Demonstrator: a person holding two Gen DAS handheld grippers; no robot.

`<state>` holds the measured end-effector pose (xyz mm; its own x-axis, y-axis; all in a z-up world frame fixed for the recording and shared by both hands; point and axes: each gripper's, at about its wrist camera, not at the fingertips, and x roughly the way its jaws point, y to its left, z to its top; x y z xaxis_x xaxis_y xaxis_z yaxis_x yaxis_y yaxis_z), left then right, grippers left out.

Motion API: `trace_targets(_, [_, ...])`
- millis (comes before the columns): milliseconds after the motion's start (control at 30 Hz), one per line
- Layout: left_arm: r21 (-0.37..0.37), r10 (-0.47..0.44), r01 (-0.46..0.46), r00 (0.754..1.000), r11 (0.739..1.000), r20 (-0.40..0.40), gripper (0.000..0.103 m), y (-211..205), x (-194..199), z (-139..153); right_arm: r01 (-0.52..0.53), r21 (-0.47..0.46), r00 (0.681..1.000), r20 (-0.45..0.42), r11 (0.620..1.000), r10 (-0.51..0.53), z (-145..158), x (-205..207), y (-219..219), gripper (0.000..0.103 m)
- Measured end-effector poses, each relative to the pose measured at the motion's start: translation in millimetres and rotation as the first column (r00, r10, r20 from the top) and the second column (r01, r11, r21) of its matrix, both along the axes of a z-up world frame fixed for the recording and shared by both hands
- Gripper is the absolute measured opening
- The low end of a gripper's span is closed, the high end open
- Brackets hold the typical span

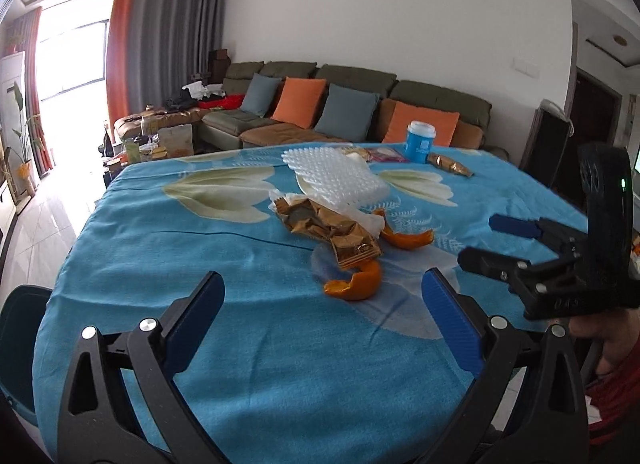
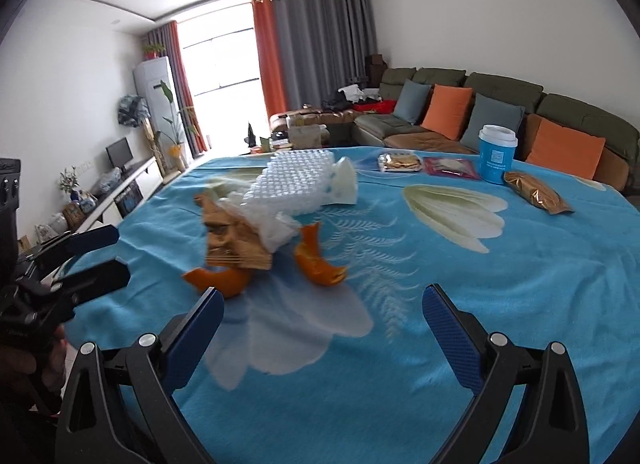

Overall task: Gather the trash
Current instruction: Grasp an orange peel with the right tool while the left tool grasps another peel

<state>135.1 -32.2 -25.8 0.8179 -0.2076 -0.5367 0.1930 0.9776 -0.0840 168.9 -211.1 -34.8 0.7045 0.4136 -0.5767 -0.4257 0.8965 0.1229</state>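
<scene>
both the left gripper (image 1: 322, 320) and right gripper (image 2: 322, 328) gape wide, holding nothing. the orange peel (image 1: 354, 284) lies mid-table on the blue cloth (image 1: 200, 264), dead ahead of the left gripper, which looks nearer, beside the gold wrapper (image 1: 332, 228).

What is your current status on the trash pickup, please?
Left gripper open, empty. Right gripper open, empty. Orange peels, gold wrapper, bubble wrap uncollected on table. Nothing blocking.

Ahead of your fingers runs a long olive sofa (image 1: 360, 104) with orange and grey cushions (image 1: 298, 102) against a white wall (image 1: 400, 24). Left of your fingertips, orange-and-grey curtains (image 1: 160, 44) frame a glaring bright window (image 1: 72, 60); pale tiled floor (image 1: 44, 220) shines below.
</scene>
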Motion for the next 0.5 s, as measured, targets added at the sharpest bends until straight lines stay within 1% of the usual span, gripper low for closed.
trace_targets(133, [0.021,-0.015,0.016,0.999,1.000,-0.047,0.097,-9,19,-8,-0.020,-0.034,0.999,-0.026,0.999,0.019,-5,16,6,0.095])
trace_targets(233, [0.021,-0.024,0.026,0.997,0.999,-0.077,0.097,-14,30,-13,-0.037,-0.054,0.998,-0.044,0.998,0.035,-6,24,11,0.093])
trace_targets(300, [0.024,-0.036,0.038,0.995,0.999,-0.090,0.097,-18,38,-16,-0.050,-0.064,0.997,-0.069,0.997,0.046,-8,28,13,0.088])
trace_targets(433, [0.039,-0.055,0.060,0.991,0.997,-0.125,0.097,-25,50,-22,-0.075,-0.085,0.992,-0.105,0.994,0.066,-8,34,18,0.081])
trace_targets(467, [0.038,-0.057,0.063,0.989,0.997,-0.138,0.096,-26,53,-24,-0.079,-0.095,0.991,-0.112,0.992,0.068,-8,36,19,0.078])
trace_targets(500, [0.037,-0.057,0.063,0.986,0.997,-0.155,0.091,-27,57,-27,-0.082,-0.099,0.990,-0.119,0.992,0.071,-8,38,20,0.076])
